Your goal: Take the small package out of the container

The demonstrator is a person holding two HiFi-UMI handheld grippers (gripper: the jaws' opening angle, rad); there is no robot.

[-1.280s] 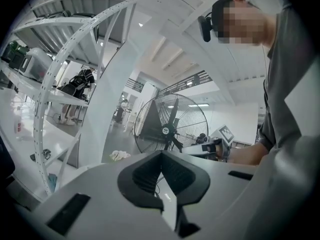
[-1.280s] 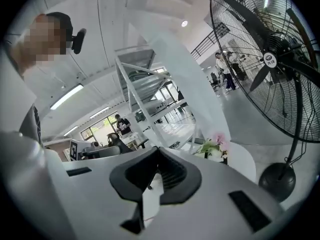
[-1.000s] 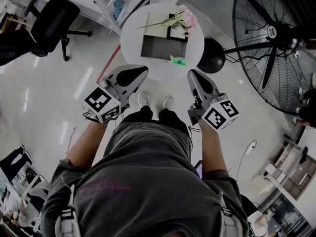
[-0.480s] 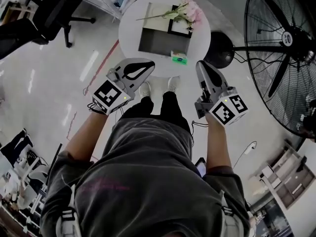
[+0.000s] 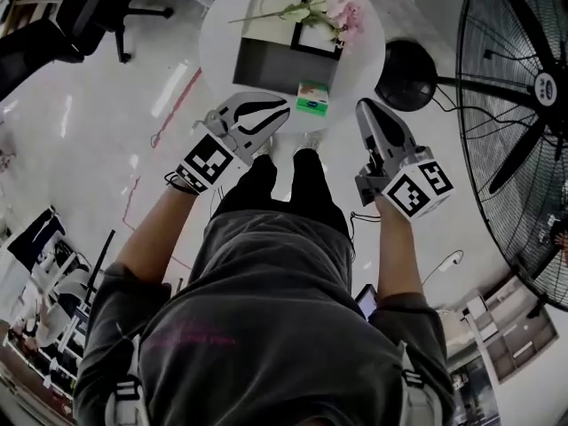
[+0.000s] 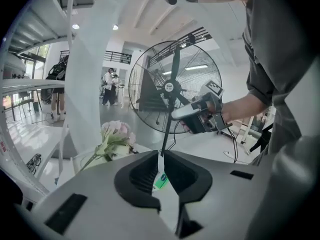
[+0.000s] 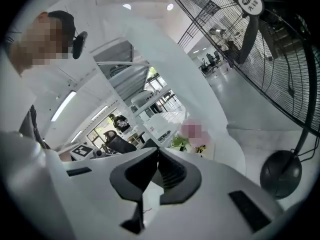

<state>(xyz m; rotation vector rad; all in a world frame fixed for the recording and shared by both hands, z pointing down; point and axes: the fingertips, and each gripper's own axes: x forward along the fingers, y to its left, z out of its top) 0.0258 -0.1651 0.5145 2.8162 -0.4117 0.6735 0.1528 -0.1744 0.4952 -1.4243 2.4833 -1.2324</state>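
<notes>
A small green and white package [image 5: 312, 98] lies on the round white table [image 5: 222, 34], just outside the near edge of the grey open container [image 5: 282, 62]. My left gripper [image 5: 282, 108] is held over the table's near edge, just left of the package. Its jaws are opening, a narrow slit apart, with nothing between them. In the left gripper view the package [image 6: 160, 181] shows through that slit below the left gripper [image 6: 161, 154]. My right gripper [image 5: 366, 107] hovers to the right of the package, shut and empty, its tips meeting in the right gripper view [image 7: 158, 151].
Pink flowers [image 5: 333, 11] lie across the container's far side. A big standing fan [image 5: 532, 87] with a dark round base [image 5: 410, 74] stands right of the table. An office chair [image 5: 71, 25] is at far left. The person's legs and shoes [image 5: 288, 149] are below the grippers.
The table has come closer in the head view. Both grippers have moved forward to the table's near edge, either side of the package.
</notes>
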